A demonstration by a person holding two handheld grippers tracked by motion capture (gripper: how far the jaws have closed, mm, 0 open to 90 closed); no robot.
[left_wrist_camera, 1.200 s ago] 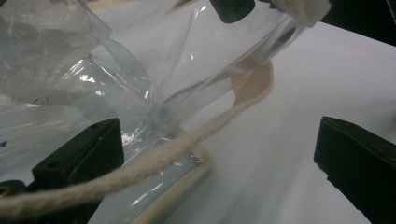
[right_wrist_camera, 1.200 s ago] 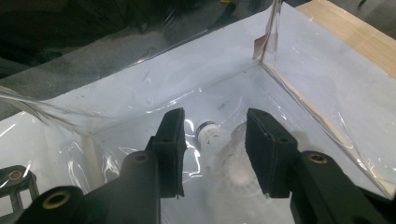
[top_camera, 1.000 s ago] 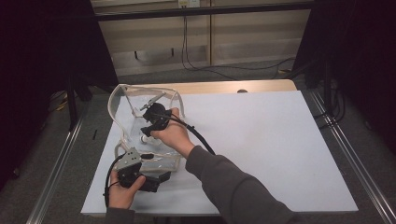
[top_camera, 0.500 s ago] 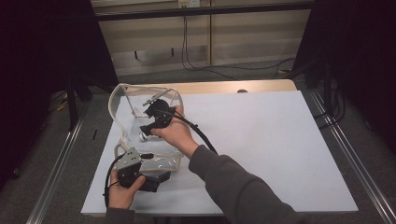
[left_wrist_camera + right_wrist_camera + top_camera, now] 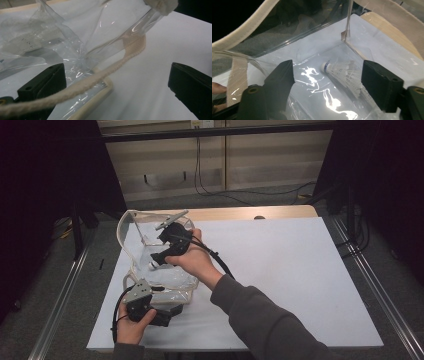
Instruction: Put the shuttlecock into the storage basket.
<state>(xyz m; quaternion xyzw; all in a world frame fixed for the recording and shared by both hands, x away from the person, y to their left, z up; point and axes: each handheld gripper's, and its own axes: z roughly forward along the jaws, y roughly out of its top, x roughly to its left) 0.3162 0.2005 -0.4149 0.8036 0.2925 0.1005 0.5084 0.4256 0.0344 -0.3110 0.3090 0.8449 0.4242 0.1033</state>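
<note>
1. Your right gripper (image 5: pixel 156 261) is inside the mouth of the clear plastic bag (image 5: pixel 172 281), over the left part of the white table sheet (image 5: pixel 300 280). Its jaws have just been opening and now stand released, well apart.
2. In the right gripper view, the shuttlecock (image 5: pixel 344 75) lies on its side on the floor of the bag, between the two black jaws. Its cork end points away from the gripper and its feathers run back towards the jaw at the right of that view. The pads do not press on it, so it is not grasped. Whether the feathers brush that right-hand jaw, the pictures do not settle.
3. A vertical seam of the bag, with a small tab (image 5: pixel 344 35) on it, rises just behind the shuttlecock in that view. The cloth trim of the bag's rim (image 5: pixel 244 32) arcs above the jaws.
4. Your left gripper (image 5: pixel 165 312) sits at the near left edge of the sheet, at the bag's near end. In the left gripper view its jaws stand wide apart, released.
5. In that view a cream cord handle (image 5: pixel 82 85) of the bag runs across in front of the left-hand jaw, and the bag's trimmed corner (image 5: pixel 105 87) lies between the jaws. Neither is clamped.
6. Your left hand (image 5: pixel 131 329) grips the gripper body from below. Your right forearm, in a grey sleeve (image 5: pixel 265 320), crosses the sheet diagonally.
</note>
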